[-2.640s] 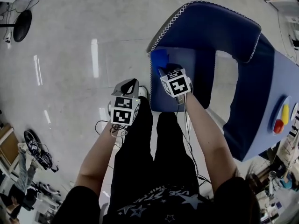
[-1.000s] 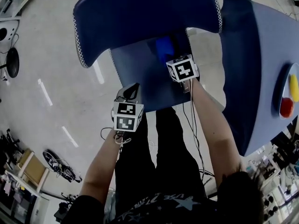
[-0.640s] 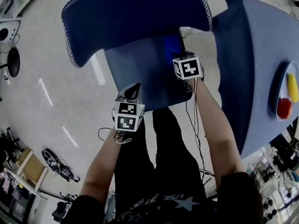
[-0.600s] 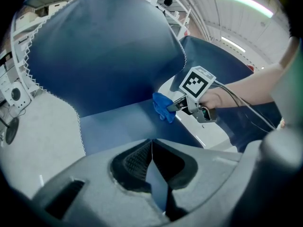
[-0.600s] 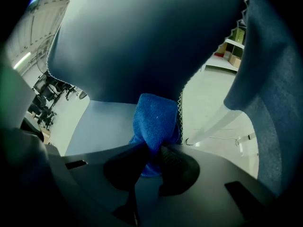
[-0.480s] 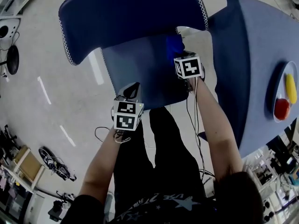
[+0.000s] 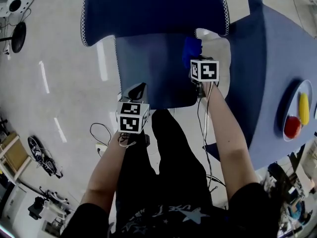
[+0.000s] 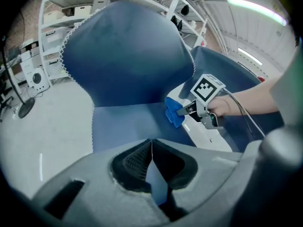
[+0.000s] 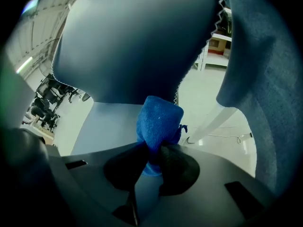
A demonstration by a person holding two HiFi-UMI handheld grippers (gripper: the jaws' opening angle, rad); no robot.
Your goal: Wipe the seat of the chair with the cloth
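The right gripper clamped the blue cloth at the right edge of the chair seat. The left gripper hovered nearby, jaws together, empty.

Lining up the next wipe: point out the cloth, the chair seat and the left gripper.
cloth (image 9: 158, 122), right gripper view, bunched top.
chair seat (image 7: 148, 68), head view, bare middle.
left gripper (image 7: 138, 87), head view, between its fingertips.

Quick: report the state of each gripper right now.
Left gripper: shut, nothing between its jaws.
Right gripper: shut on the blue cloth.
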